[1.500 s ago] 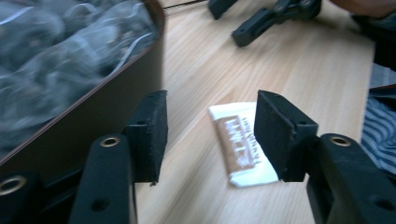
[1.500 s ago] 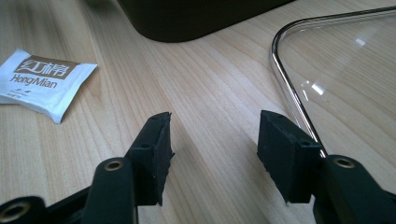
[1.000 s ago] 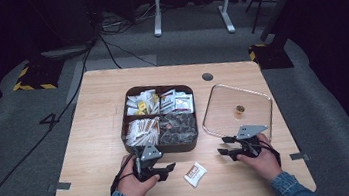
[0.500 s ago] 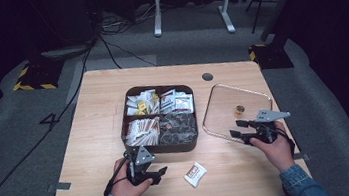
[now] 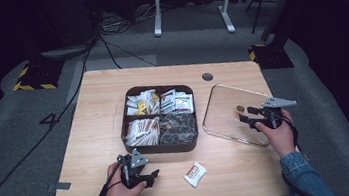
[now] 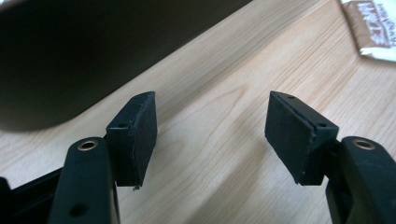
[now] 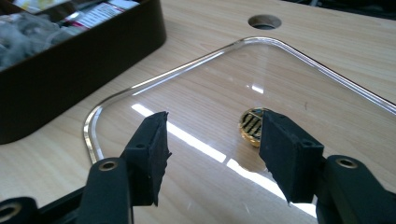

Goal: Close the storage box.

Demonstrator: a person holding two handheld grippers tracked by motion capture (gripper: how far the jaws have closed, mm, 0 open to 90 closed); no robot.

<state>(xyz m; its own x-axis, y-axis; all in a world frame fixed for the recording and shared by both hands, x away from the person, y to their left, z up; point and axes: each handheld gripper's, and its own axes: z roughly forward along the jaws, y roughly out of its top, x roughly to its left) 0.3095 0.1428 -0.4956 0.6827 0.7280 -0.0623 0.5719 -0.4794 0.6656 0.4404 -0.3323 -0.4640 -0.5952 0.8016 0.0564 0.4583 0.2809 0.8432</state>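
Observation:
A dark brown box (image 5: 129, 134) with four compartments of sachets stands mid-table. To its right lies a clear lid (image 5: 221, 103) with a gold knob (image 5: 240, 108). My right gripper (image 5: 245, 116) hovers over the lid, its jaws open and just having widened, with nothing between them. In the right gripper view the knob (image 7: 250, 125) sits just beyond the right pad (image 7: 285, 149) of that gripper (image 7: 212, 135). My left gripper (image 5: 153, 175) is low over bare wood in front of the box. Its jaws (image 6: 212, 119) have been opening and stand empty. A brown-and-white sachet (image 5: 195, 174) lies to its right.
The box wall (image 6: 70, 56) rises close ahead of the left gripper, and the sachet (image 6: 371, 28) lies at the upper right of that view. A round cable hole (image 5: 207, 77) is in the table behind the lid. The table's front edge is just behind both hands.
The right hand has moved away from the sachet, to the right and farther back, and now stands over the lid. The left hand has drawn slightly left and lower. The sachet has stayed put.

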